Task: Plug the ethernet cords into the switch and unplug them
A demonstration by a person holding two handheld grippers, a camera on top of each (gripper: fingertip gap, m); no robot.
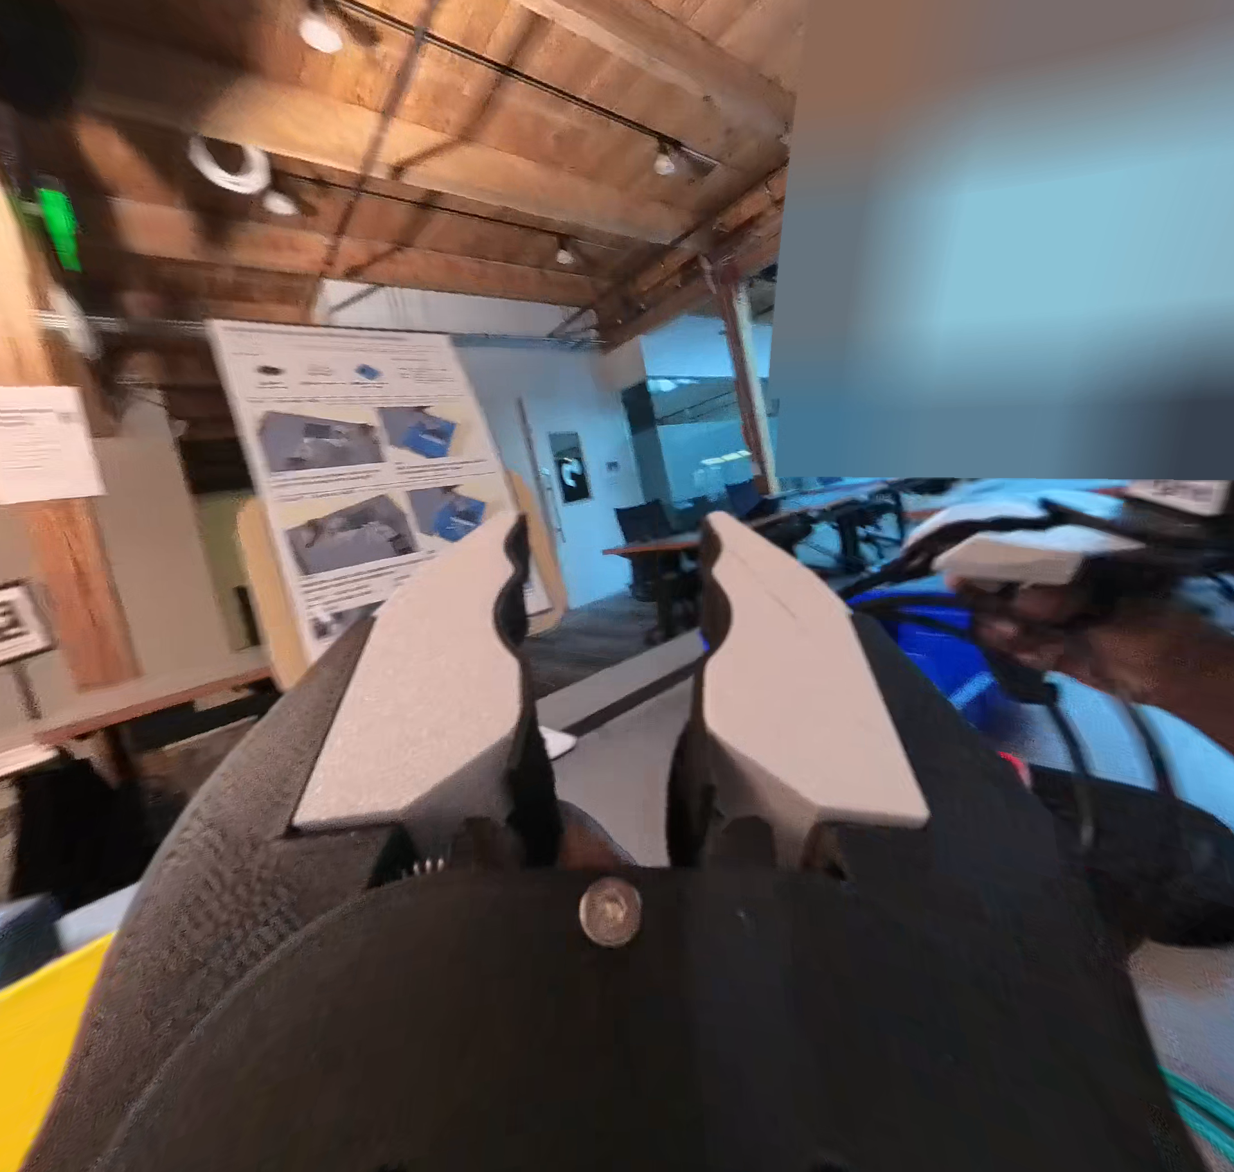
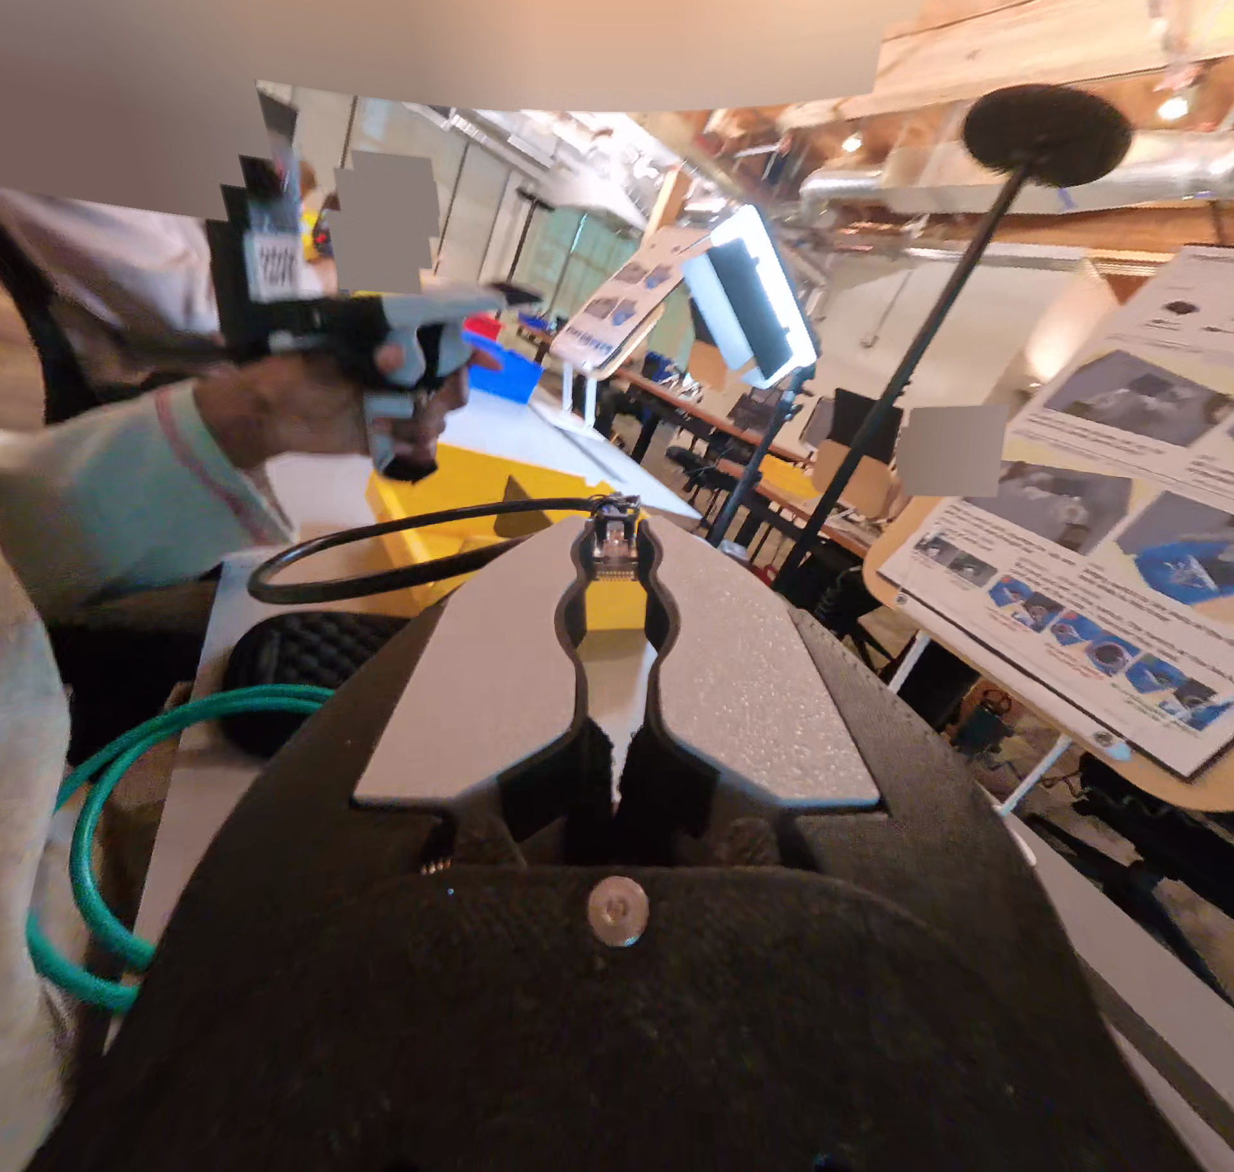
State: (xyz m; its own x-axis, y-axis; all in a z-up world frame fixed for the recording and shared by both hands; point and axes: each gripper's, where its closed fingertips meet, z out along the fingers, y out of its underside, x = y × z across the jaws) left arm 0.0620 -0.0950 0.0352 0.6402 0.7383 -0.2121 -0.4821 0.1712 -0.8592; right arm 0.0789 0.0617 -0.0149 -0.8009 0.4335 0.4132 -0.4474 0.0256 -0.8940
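Observation:
My right gripper (image 2: 613,532) is shut on the clear plug (image 2: 613,556) of a black ethernet cord (image 2: 374,542), which it holds at its fingertips, raised above the table. The cord loops away to the left. A green ethernet cord (image 2: 93,806) curls at the lower left and also shows in the left wrist view (image 1: 1202,1113). My left gripper (image 1: 611,539) is open and empty and points up into the room. In the right wrist view it is held in a hand at the left (image 2: 414,339). No switch is in view.
A yellow bin (image 2: 467,492) stands on the white table (image 2: 534,432) beyond the plug. A black textured object (image 2: 300,659) lies under the cord loop. A poster board (image 2: 1102,539) and a black stand (image 2: 868,419) are at the right. Blue bins (image 2: 501,365) sit farther back. Some 20 cm of space lies between my two pairs of fingers.

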